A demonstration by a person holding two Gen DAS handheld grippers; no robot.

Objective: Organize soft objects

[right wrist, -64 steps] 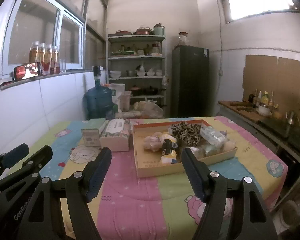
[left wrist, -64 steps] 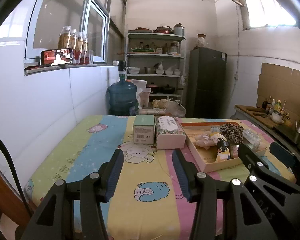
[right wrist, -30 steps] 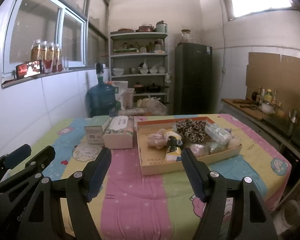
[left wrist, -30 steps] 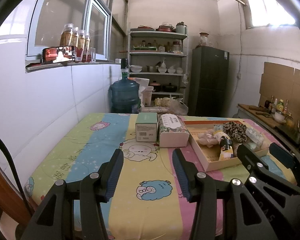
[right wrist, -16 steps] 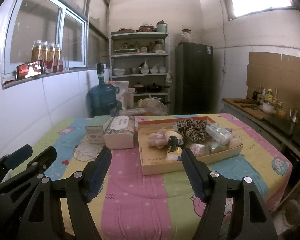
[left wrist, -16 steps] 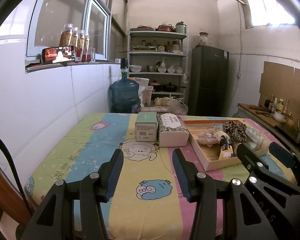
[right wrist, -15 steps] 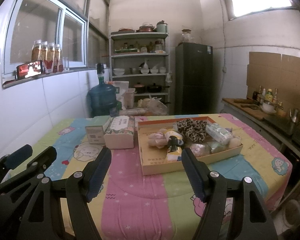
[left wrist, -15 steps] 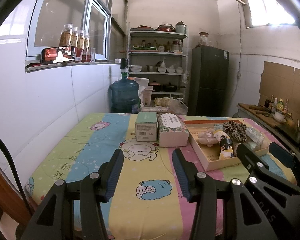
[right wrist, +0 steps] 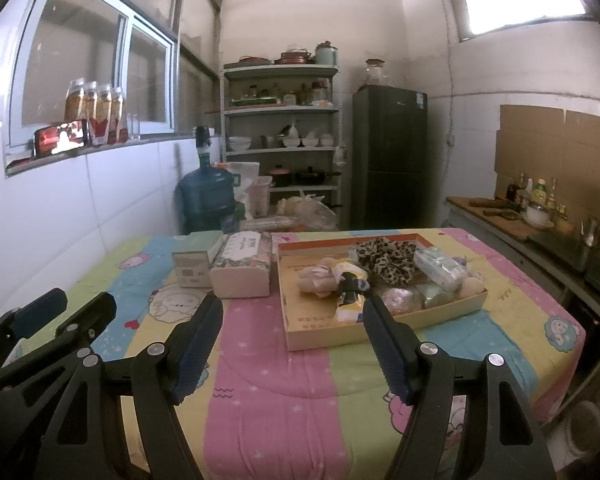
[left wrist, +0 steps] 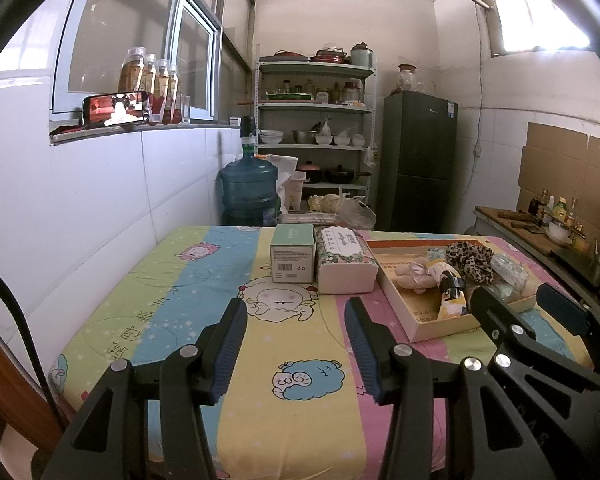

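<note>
Soft objects lie gathered in the shallow cardboard tray [right wrist: 384, 330] on the table's right half: a leopard-print scrunchie [right wrist: 384, 258], a small plush toy [right wrist: 318, 278], a yellow packet with a black clip [right wrist: 350, 298], a clear pouch [right wrist: 440, 268] and some pale rounded items near the tray's front right. Since two seconds ago both cameras have drawn back and risen slightly; nothing in the tray or beside it has shifted. That retreat fits either a survey ahead of sorting or a withdrawal after the items were placed; the scene does not settle which. Left gripper [left wrist: 296, 316] hangs over the patterned tablecloth [left wrist: 180, 308], fingers spread wide, holding nothing. Right gripper [right wrist: 292, 312] is likewise spread and empty, aimed at the tray's near edge. Beside the tray, touching each other, stand a tissue pack [right wrist: 242, 272] and a green box [right wrist: 196, 260]. Nothing stands between either gripper and the tray; the tissue pack crowds its left wall
</note>
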